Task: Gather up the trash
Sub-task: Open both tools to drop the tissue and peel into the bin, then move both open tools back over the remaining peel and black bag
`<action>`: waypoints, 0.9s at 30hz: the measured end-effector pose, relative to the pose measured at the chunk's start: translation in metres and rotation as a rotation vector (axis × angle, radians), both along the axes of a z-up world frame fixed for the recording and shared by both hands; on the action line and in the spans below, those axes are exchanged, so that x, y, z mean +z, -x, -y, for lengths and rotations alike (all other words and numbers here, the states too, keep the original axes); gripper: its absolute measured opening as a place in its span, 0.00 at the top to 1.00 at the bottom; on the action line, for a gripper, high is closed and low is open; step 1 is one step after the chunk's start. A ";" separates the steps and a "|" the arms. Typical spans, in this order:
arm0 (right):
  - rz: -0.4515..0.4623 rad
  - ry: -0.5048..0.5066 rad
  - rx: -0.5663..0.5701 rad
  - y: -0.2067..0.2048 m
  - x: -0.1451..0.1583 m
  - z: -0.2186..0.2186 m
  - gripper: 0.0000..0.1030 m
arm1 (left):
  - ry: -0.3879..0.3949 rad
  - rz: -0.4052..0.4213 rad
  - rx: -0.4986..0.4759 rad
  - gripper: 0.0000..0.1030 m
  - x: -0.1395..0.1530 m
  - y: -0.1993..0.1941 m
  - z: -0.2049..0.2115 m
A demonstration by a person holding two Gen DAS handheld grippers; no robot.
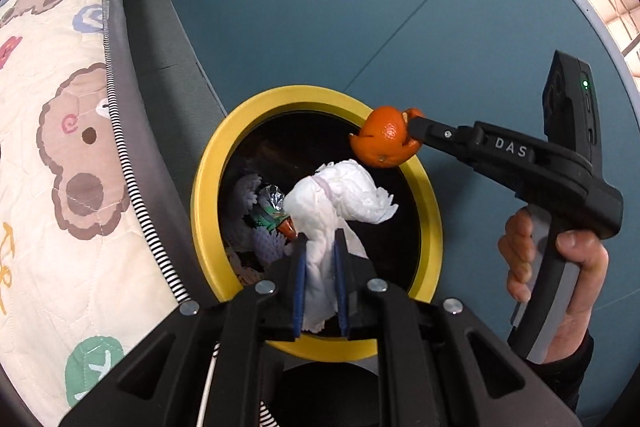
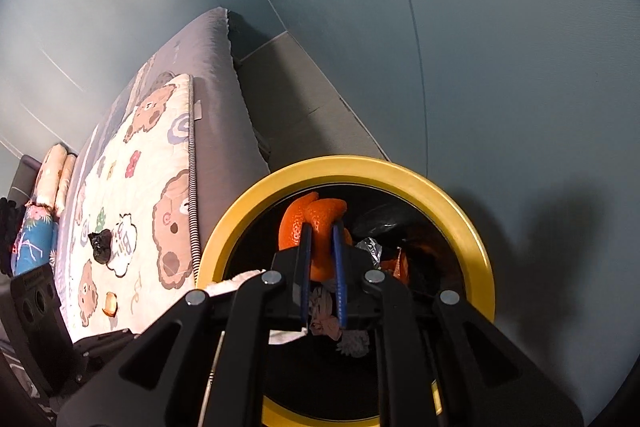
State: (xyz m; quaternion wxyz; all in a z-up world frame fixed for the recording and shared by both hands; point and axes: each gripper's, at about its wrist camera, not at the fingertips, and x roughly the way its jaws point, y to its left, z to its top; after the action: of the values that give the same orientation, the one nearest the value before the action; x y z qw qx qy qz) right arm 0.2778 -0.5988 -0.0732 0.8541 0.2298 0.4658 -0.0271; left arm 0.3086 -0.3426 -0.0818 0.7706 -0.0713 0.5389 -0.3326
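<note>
Left fingers: the blue pads (image 1: 301, 281) of the left gripper (image 1: 320, 279) stand nearly closed, pinching a crumpled white tissue (image 1: 340, 199) whose loose end billows above the tips.
Right fingers: the right gripper (image 2: 322, 267) is likewise almost closed, its pads (image 2: 306, 267) clamped on a curl of orange peel (image 2: 316, 223).
Where the trash hangs: both pieces sit over the dark mouth of the yellow-rimmed bin (image 1: 208, 187); the peel is close to the far rim, the tissue nearer the middle.
Bin contents: foil wrapper and other scraps already lie inside.
Step in hand: release, as I judge it.
Doing it well: bring the peel further inside the rim before letting go, since it could clip the edge and bounce out. Open wide, as tissue may cling to a pad.
Left to collect: a black scrap (image 2: 101, 245) and a small orange piece (image 2: 110, 305) lie on the bear-print quilt (image 2: 132, 187).
</note>
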 end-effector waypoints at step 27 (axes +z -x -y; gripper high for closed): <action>-0.005 0.000 0.138 -0.032 0.026 -0.103 0.57 | -0.055 0.124 0.278 0.28 0.023 0.013 -0.192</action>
State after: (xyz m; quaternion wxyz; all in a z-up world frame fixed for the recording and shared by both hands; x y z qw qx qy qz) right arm 0.3099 -0.4956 -0.0475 0.8528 0.1971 0.4825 0.0314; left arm 0.2956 -0.1505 -0.0584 0.8426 -0.1033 0.4843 -0.2117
